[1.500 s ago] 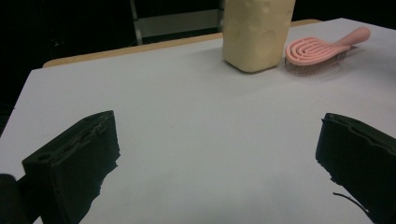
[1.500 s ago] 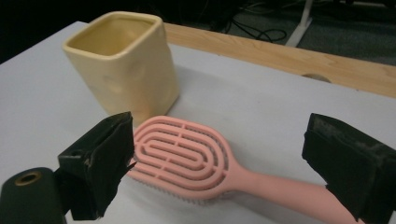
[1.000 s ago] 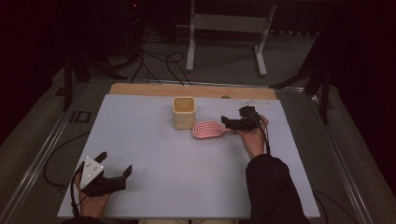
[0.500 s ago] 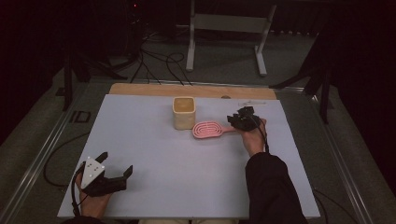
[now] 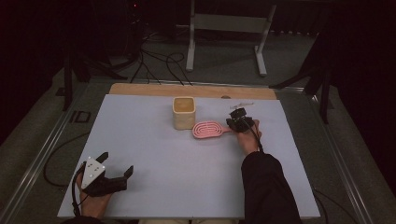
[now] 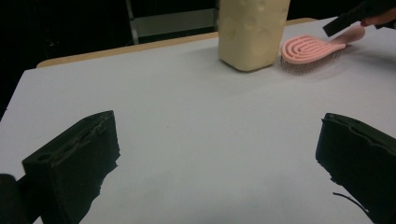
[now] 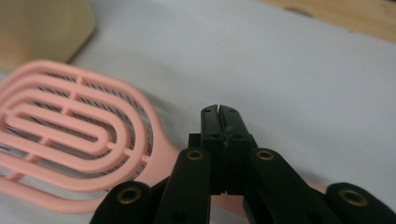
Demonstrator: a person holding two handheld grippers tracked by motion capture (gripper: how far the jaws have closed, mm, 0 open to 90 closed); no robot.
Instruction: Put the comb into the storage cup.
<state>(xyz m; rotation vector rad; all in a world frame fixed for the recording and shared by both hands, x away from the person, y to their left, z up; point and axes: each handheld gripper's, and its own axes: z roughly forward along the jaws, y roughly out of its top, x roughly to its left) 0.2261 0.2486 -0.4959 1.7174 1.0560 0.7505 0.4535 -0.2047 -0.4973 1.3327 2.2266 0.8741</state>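
Right hand-held gripper (image 5: 238,122) at the far right of the white counter (image 5: 154,154); high view shows it over the handle end of the pink oval plastic hairbrush with looped vents (image 5: 209,129), but is too small to show how the jaws stand; right gripper view (image 7: 219,116) settles it: the two black jaws meet tip to tip, clenched, having just been closing, with nothing seen between the tips; the brush handle (image 7: 161,163) passes beneath the jaw linkage, so whether it is gripped lower down cannot be told.

Hairbrush lies flat on the counter, bristles down; right gripper view shows dark bristles through the vents, which the high view does not; head of the brush to the left of the right gripper, handle under it.

Cream square-sided container (image 5: 184,112) stands upright just beyond the brush head, left of the right gripper; left gripper view (image 6: 252,32) shows its dimpled side and the brush (image 6: 308,51) just beside its base; contact cannot be told.

Left hand-held gripper (image 5: 114,175) near the front left corner of the counter, well apart from brush and container; jaws spread wide, released, bare counter between them (image 6: 219,154); left gripper view also catches the right gripper's dark tip (image 6: 348,21) at the brush handle.
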